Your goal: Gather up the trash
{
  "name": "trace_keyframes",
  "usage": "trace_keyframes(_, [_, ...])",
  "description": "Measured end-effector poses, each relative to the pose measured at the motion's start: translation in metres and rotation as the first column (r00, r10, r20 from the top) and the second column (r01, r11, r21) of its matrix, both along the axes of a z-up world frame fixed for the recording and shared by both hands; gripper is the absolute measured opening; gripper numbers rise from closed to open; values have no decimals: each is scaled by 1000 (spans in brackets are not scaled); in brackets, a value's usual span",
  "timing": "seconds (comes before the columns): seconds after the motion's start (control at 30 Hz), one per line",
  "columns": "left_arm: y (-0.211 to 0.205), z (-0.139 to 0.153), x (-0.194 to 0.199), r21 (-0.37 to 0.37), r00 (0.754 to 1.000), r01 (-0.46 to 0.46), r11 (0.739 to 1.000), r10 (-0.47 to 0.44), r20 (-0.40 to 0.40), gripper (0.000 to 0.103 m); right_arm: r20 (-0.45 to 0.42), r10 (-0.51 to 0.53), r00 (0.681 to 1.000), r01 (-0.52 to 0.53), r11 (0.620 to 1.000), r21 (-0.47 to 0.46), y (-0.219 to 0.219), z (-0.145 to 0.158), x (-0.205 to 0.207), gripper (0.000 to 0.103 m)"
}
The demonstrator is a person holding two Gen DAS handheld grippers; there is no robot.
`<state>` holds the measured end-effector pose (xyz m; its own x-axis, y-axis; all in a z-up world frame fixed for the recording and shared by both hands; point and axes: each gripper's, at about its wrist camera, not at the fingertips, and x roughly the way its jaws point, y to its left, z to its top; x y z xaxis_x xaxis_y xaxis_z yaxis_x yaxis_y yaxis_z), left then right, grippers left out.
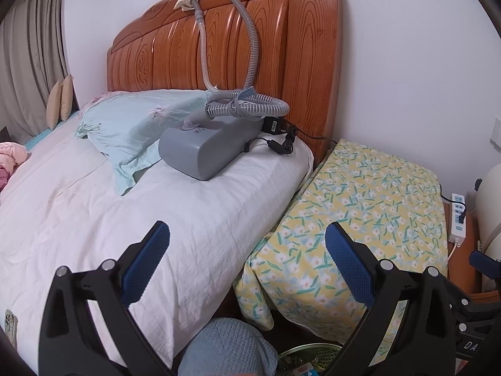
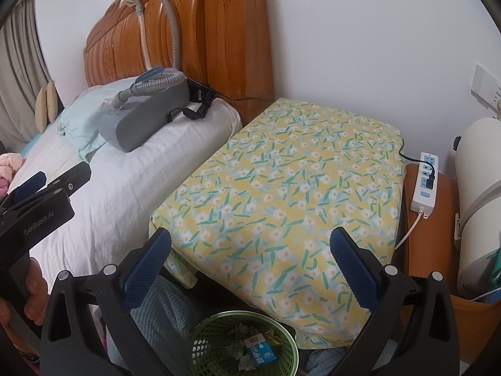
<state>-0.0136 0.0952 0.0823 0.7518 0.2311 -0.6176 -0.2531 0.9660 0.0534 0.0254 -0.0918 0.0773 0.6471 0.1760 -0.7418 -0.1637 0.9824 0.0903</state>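
Observation:
A green mesh wastebasket (image 2: 247, 341) stands on the floor below the flowered surface, holding a small blue and white carton (image 2: 260, 349) and crumpled scraps. Only the wastebasket rim (image 1: 310, 349) shows in the left wrist view. My right gripper (image 2: 250, 247) hangs open above the basket with nothing between its blue pads. My left gripper (image 1: 247, 241) is open too, empty, over the bed's near corner; the left gripper (image 2: 43, 185) also appears at the left edge of the right wrist view, held by a hand.
A bed with a white sheet (image 1: 194, 219) holds a grey breathing machine (image 1: 206, 147) with a hose over the wooden headboard (image 1: 219, 31). Beside it stands a yellow flowered cover (image 2: 291, 185). A power strip (image 2: 426, 185) lies to the right. Blue knit fabric (image 1: 225, 347) sits by the basket.

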Motion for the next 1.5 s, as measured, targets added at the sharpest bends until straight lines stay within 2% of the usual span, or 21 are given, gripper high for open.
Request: trace_keyframes(1.5, [10,-8,0,-9,1000,-11,1000,11,-22,95,-4,-7,1000,7,1000,-18,-2,-4,0,101])
